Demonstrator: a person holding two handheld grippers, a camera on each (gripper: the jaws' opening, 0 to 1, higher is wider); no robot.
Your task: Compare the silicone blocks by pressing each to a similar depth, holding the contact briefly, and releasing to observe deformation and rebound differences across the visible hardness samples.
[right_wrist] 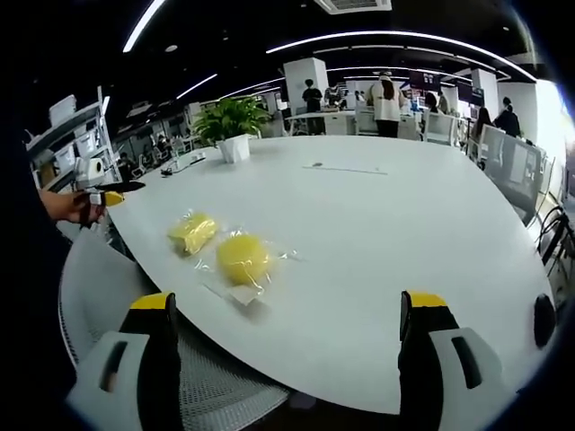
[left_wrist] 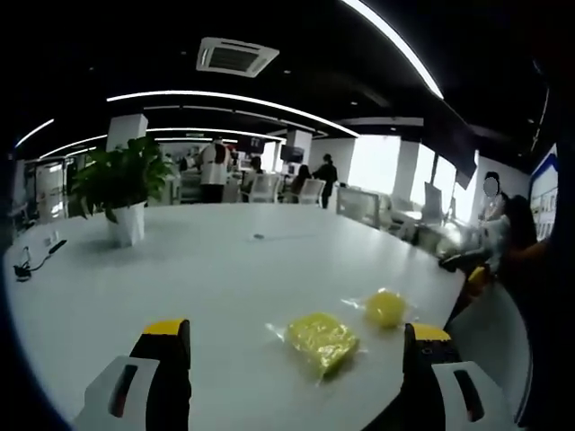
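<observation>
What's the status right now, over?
Both sets of jaws open, holding nothing. Two yellow blocks, one and the other, in plastic wrap on the white table, untouched. Nothing in the way.

Far yellow rounded silicone block in clear wrap (left_wrist: 385,307): hardness marking too small to read. Small dark flat object mid white table (right_wrist: 314,165): unidentifiable. Background people blurred. Black cable (left_wrist: 31,258) cut by rim.

Two yellow silicone samples lay on the white table, each sealed in a clear plastic wrapper and untouched. The squarish yellow block (left_wrist: 322,340) (right_wrist: 193,232) rested flat with a crinkled, uneven surface, while the rounder yellow block (left_wrist: 384,308) (right_wrist: 243,259) sat just beside it, near the table's edge.
</observation>
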